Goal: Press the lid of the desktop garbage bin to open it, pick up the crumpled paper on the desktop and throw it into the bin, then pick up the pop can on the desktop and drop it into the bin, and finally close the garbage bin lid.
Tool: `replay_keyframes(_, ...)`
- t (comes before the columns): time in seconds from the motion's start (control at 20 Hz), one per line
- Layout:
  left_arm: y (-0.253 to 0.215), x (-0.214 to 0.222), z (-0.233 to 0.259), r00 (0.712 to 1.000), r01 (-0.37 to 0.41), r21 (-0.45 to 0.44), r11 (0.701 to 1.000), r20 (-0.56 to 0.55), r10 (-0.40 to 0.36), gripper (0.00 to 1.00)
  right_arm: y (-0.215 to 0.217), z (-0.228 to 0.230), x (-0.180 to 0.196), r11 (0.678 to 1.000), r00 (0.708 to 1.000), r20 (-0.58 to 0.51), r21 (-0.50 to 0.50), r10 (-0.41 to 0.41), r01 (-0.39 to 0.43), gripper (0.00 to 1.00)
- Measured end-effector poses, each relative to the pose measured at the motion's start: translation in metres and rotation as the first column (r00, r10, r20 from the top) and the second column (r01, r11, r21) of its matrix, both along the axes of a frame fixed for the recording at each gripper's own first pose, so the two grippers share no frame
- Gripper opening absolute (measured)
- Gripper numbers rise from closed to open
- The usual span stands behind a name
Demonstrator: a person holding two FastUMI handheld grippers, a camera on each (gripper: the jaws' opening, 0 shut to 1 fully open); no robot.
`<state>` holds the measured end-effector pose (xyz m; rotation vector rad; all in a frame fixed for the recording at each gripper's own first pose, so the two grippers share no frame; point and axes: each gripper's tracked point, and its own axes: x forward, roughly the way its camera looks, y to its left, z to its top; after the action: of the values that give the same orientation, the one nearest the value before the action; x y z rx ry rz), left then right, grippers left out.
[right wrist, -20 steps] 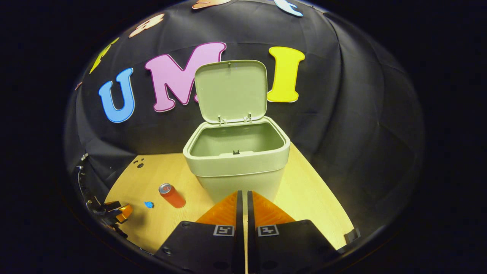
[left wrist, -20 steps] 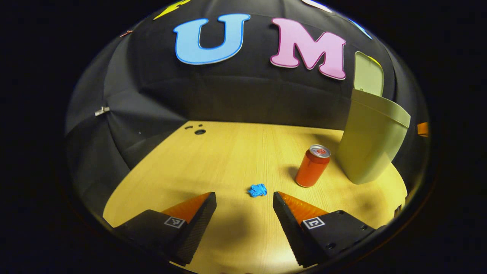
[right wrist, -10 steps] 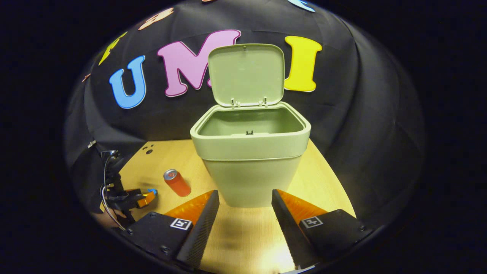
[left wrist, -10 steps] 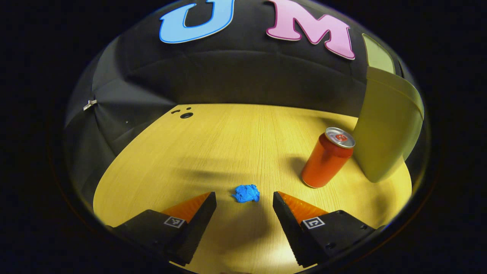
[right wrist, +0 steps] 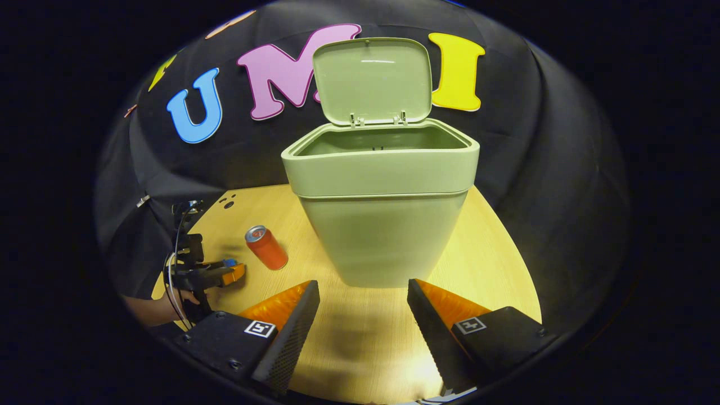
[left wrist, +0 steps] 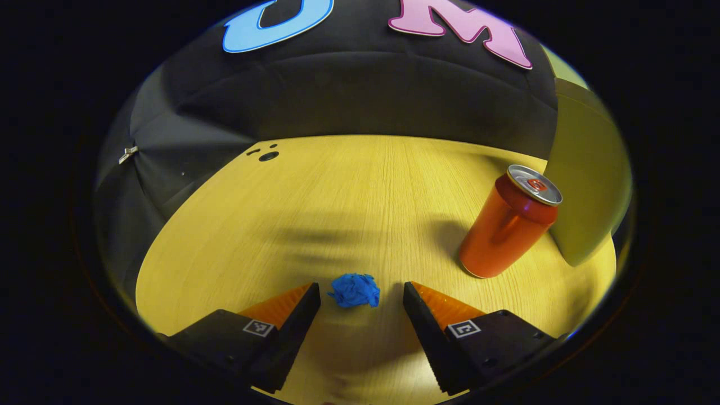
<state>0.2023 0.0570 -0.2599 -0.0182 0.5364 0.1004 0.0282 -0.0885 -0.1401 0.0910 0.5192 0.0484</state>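
A blue crumpled paper [left wrist: 355, 290] lies on the wooden desktop [left wrist: 337, 214], just ahead of and between the tips of my open left gripper [left wrist: 361, 292], not touched. An orange pop can [left wrist: 506, 228] stands upright to its right, beside the pale green bin [left wrist: 588, 185]. In the right gripper view the bin [right wrist: 382, 219] stands straight ahead with its lid [right wrist: 372, 80] raised. My right gripper [right wrist: 363, 292] is open, a little short of the bin's foot. Far left there, the left gripper [right wrist: 224, 271] sits low by the paper [right wrist: 229, 262] and the can [right wrist: 266, 248].
Small dark holes [left wrist: 266, 154] mark the desktop's far left corner. The black cloth wall closes the back and both sides. A hand [right wrist: 152, 308] holds the left gripper at the desk's left edge, with a cable [right wrist: 175, 236] rising above it.
My left gripper has dropped lower and moved forward, so the paper now sits between its tips. My right gripper has opened from shut and lowered in front of the bin.
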Motion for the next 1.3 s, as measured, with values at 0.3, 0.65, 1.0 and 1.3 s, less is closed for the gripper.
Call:
replay_keyframes(0.3, 0.002, 0.008, 0.000, 1.000, 0.004, -0.013, 1.000, 0.001, -0.004, 0.80, 0.003, 0.005, -0.016, 0.999, 0.999, 0.023, 0.002, -0.040, 0.039, 0.99)
replay_keyframes(0.65, 0.012, 0.008, 0.001, 0.999, 0.009, -0.028, 1.000, 0.037, -0.008, 0.40, 0.021, 0.008, -0.044, 0.999, 0.999, 0.035, -0.013, -0.037, 0.038, 0.99)
replay_keyframes(1.0, 0.016, -0.012, 0.033, 0.994, 0.032, -0.038, 0.999, 0.104, -0.028, 0.31, 0.031, 0.027, -0.064, 0.998, 0.994, 0.092, -0.025, -0.052, 0.054, 0.99)
replay_keyframes(1.3, 0.010, -0.054, 0.102, 0.961, 0.126, 0.018, 0.992, 0.246, -0.126, 0.32, 0.033, 0.023, -0.096, 0.997, 0.993, 0.103, -0.040, -0.057, 0.061, 0.99)
